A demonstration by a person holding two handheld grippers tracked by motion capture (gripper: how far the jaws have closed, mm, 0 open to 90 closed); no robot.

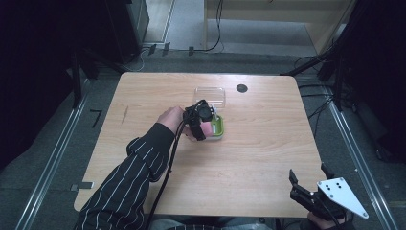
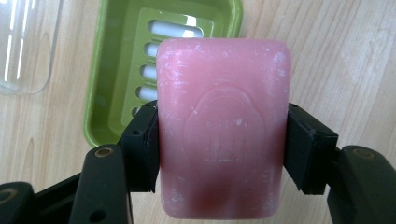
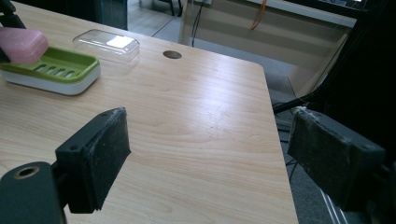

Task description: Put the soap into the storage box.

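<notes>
— On the counter (image 1: 268, 143), seen from above, where does everything sit?

— Near the middle, a little toward the far side. The left claw (image 1: 207, 125) is over the green soap dish (image 1: 218, 128) with a pink soap bar (image 1: 207, 129) in it. A clear lid (image 1: 209, 96) lies just beyond the dish, likely set aside so the dish stays open on top. The right claw (image 1: 306, 190) hangs at the near right corner, well apart from all that, probably parked out of the way.

— And room to move?

— Plenty. The wood is bare to the right and toward the near edge; a small dark hole (image 1: 242, 88) sits by the far edge.

— What does the left gripper view add?

— The left claw (image 2: 219, 144) is closed on the soap bar (image 2: 223, 126), one jaw on each long side, gripping its lower half. The bar hides the right part of the soap dish (image 2: 116, 70), whose slotted tray shows behind it. Whether the bar touches the dish, I cannot tell. The clear lid (image 2: 28, 42) is just beside the dish, at the left.

— Why hold it by the sides?

— My guess is that the flat face can then go down level onto the slots.

— And the right gripper view?

— The right claw (image 3: 210, 158) is spread wide and holds nothing, with bare counter (image 3: 196, 116) between its jaws. Its right jaw hangs past the counter's right edge. Far off at the left are the soap bar (image 3: 22, 44) over the soap dish (image 3: 51, 70), the clear lid (image 3: 107, 44) and the hole (image 3: 172, 54).
</notes>
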